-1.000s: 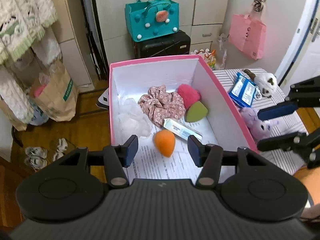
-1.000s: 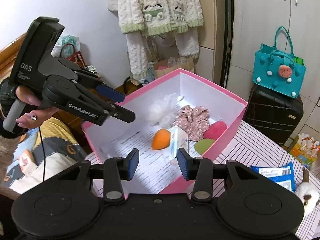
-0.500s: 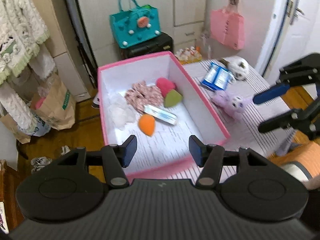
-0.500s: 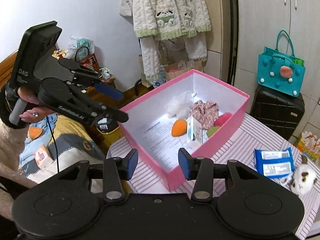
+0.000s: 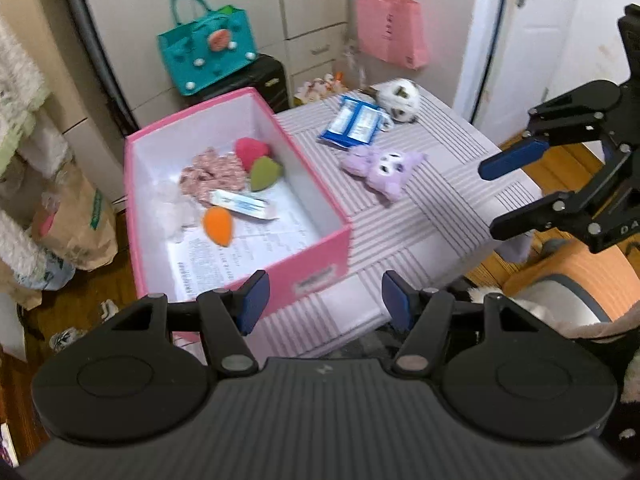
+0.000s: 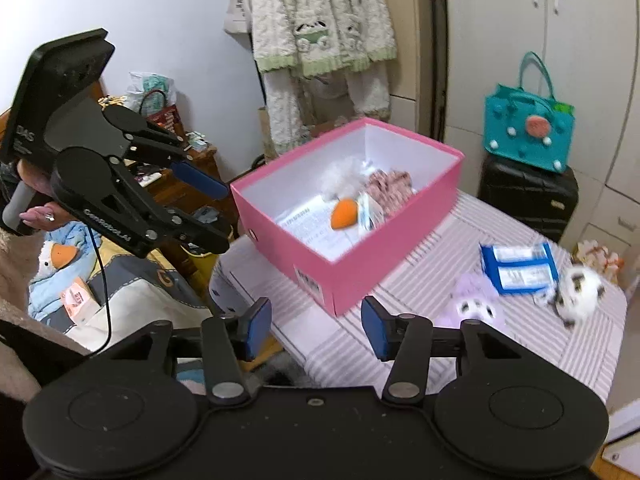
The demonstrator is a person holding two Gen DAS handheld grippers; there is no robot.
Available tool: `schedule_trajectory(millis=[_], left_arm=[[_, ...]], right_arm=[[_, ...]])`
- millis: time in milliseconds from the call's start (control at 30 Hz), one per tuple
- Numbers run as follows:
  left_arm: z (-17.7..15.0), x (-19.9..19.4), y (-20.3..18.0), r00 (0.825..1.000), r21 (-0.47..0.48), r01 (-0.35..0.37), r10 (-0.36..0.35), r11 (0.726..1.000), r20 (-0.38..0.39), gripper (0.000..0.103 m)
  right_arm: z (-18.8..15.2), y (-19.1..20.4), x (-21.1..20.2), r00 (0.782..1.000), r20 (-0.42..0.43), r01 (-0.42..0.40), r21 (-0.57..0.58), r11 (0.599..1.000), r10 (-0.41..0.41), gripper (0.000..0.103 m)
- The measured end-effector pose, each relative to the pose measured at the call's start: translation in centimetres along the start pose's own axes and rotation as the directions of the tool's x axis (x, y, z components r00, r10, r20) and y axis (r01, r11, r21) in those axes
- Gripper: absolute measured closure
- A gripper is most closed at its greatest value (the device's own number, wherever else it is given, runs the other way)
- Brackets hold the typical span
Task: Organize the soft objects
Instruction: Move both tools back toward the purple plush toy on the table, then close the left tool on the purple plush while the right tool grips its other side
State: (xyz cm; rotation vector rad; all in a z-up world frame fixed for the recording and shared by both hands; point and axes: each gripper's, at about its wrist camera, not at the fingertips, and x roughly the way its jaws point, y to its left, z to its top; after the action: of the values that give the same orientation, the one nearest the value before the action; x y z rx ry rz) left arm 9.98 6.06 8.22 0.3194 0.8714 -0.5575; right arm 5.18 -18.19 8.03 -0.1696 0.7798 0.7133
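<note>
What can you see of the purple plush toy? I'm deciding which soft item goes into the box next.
The purple plush toy is a small lavender stuffed animal of fuzzy fabric, with a white face patch, dark eyes and floppy ears or limbs spread outward. It lies flat, face up, on the striped table cover, outside the pink box and apart from it. The blue packet lies just beyond it; whether they touch is unclear. Neither gripper touches it. In the right wrist view it looks blurred.

Striped table bears pink box (plushies beside).
</note>
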Motion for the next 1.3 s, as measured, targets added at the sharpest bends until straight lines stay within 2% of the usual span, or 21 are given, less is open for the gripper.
schedule_trajectory(millis=[167, 367, 533, 633, 867, 967, 1100, 1300], left_arm=[[-0.4, 1.1, -2.7, 0.999, 0.050, 0.034, -0.034, 0.998, 0.003, 0.041], [-0.8, 3.9, -4.1, 0.998, -0.010, 0.069, -0.069, 0.998, 0.003, 0.041], [-0.7, 5.8, -6.1, 0.996, 0.029, 0.084, -0.084, 0.996, -0.014, 0.040], [-0.4, 6.9, -7.5, 0.998, 0.069, 0.064, -0.064, 0.996, -0.007, 0.040], [1.2, 9.0, -8.8, 0.992, 0.059, 0.121, -0.120, 0.991, -0.028, 0.037], [1.8, 9.7, -9.0, 0.991, 0.064, 0.135, -0.134, 0.989, -0.008, 0.029], [2.0, 10.9, -8.8, 0.988, 0.053, 0.132, -0.136, 0.990, 0.074, 0.028], [3.9, 13.0, -8.7, 0.973, -0.007, 0.188, -0.185, 0.982, 0.136, 0.027]], right_arm=[[-2.6, -1.5, 0.2, 1.000, -0.029, 0.012, 0.040, 0.999, -0.010, 0.045], [-5.3, -3.5, 0.5, 0.999, -0.031, 0.015, 0.072, 0.997, -0.013, 0.043], [-7.0, -5.4, 0.8, 1.000, -0.014, -0.008, 0.087, 0.996, 0.010, 0.038], [-7.8, -6.1, 1.3, 1.000, -0.003, 0.001, 0.071, 0.997, -0.001, 0.034], [-8.9, -7.8, 2.6, 0.998, 0.034, 0.051, 0.035, 0.998, -0.052, 0.028], [-9.3, -8.8, 3.3, 0.994, 0.068, 0.081, 0.033, 0.996, -0.083, 0.027], [-10.0, -9.9, 4.4, 0.980, 0.138, 0.146, 0.004, 0.989, -0.145, 0.024], [-10.3, -11.9, 6.3, 0.978, 0.180, 0.097, 0.060, 0.994, -0.106, 0.020]])
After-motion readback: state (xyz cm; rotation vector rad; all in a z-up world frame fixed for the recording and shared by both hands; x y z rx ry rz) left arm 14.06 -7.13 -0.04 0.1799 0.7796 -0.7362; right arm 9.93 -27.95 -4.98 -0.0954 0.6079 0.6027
